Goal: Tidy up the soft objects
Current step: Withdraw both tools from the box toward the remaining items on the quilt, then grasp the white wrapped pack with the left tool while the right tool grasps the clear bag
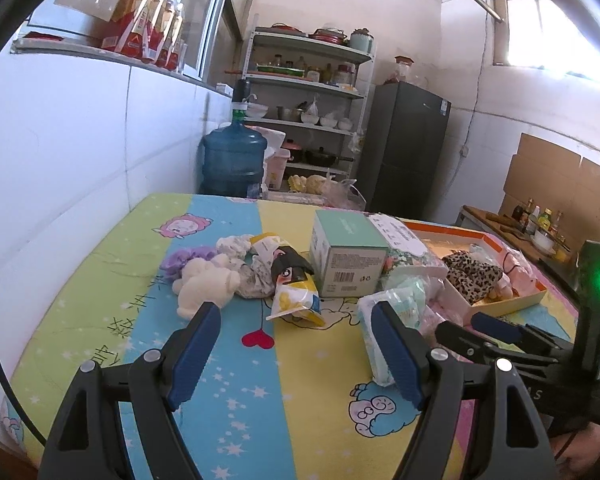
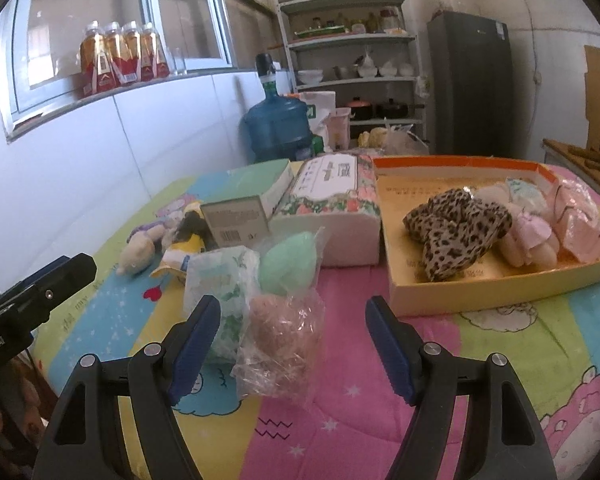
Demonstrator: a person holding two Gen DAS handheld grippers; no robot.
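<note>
The table [image 2: 380,420], covered w/ a cartoon quilt, filled both views, and at its far right stood the orange-rimmed tray [image 2: 480,280], already holding a leopard-print cloth [image 2: 456,228] and some pink pieces [image 2: 580,220]. Left of the tray lay a tissue pack [image 2: 332,208], and beside that a green box [image 2: 252,196]. The loose soft things were in two groups: a far-left pile w/ a white plush [image 1: 204,284] and a yellow packet [image 1: 296,300], and a nearer group of bagged items. The right gripper [image 2: 294,342] was spread wide and held nothing; the brown bag [image 2: 280,344] sat between its fingers, nearer the left one, so I judge this arm was closer to it than the other. The bag seemed to stand more or less upright, long axis running away from the gripper toward the green ball bag [image 2: 288,260] just behind it; its loose plastic end pointed at the camera. A patterned pouch [image 2: 220,300] was touching it on the left. The tray was to the right and a bit forward, so the carry would prob. go that way. The left gripper [image 1: 296,354] was also spread, empty, above bare quilt, w/ a pale pack [image 1: 374,340] just by its right finger, long axis approx. along the fingers.
</note>
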